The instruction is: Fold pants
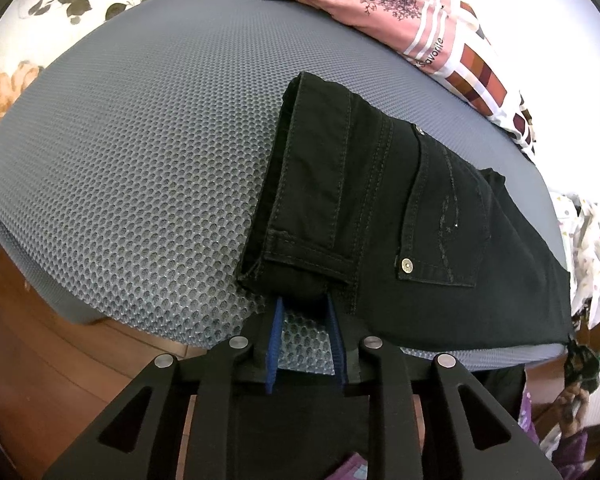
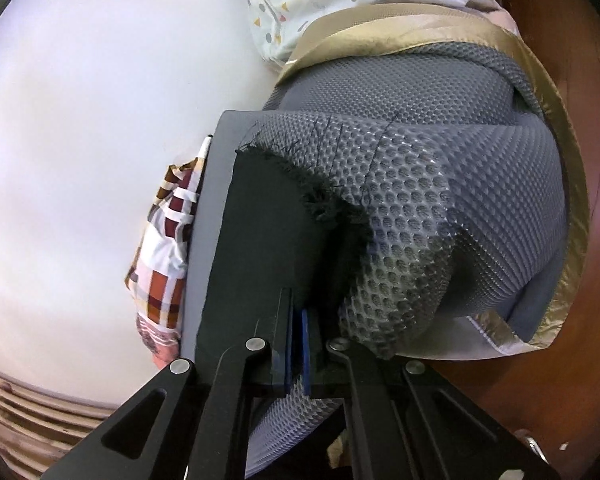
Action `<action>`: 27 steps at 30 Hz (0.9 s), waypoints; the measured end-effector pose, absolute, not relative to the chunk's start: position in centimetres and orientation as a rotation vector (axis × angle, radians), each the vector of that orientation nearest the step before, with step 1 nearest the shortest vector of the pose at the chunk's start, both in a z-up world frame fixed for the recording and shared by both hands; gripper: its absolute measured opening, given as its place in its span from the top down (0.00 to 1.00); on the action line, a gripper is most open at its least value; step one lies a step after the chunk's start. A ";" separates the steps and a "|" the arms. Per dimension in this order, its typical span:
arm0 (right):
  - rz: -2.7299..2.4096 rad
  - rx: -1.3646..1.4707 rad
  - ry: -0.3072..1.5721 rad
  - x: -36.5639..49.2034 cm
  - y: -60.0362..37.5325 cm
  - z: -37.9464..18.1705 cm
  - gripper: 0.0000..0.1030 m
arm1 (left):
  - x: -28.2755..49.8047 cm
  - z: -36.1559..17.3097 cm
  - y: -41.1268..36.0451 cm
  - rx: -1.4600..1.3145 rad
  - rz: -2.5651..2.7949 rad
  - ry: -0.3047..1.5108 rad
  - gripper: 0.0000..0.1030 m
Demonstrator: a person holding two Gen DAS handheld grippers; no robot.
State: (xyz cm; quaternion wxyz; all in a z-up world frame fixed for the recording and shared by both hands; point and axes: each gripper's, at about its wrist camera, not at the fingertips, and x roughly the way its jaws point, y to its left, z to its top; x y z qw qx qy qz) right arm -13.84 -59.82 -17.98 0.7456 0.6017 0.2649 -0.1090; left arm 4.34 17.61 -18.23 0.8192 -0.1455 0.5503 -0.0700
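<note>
Black pants (image 1: 380,208) lie folded on a grey mesh mat (image 1: 140,160), back pocket and rivets facing up, one leg doubled over the seat. My left gripper (image 1: 304,300) points down at their near edge. Its blue pads (image 1: 276,332) stand apart with mat showing between them, and the tips are hidden under the fabric's rim. In the right wrist view the pants (image 2: 268,232) end in a frayed hem beside the bunched-up mat (image 2: 440,200). My right gripper (image 2: 296,312) is shut, pads together at the edge of the black cloth; I see nothing between them.
A pink printed garment (image 1: 384,0) and a checked cloth (image 1: 480,76) lie at the mat's far edge. Patterned fabric (image 2: 300,4) and a gold-trimmed cover (image 2: 560,200) are piled by the mat's raised end. Wooden floor (image 1: 40,340) borders the mat.
</note>
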 end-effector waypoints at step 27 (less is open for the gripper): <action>0.578 0.288 0.884 11.9 -25.3 -4.0 0.65 | 3.9 -18.4 18.1 -0.334 -0.156 1.152 0.70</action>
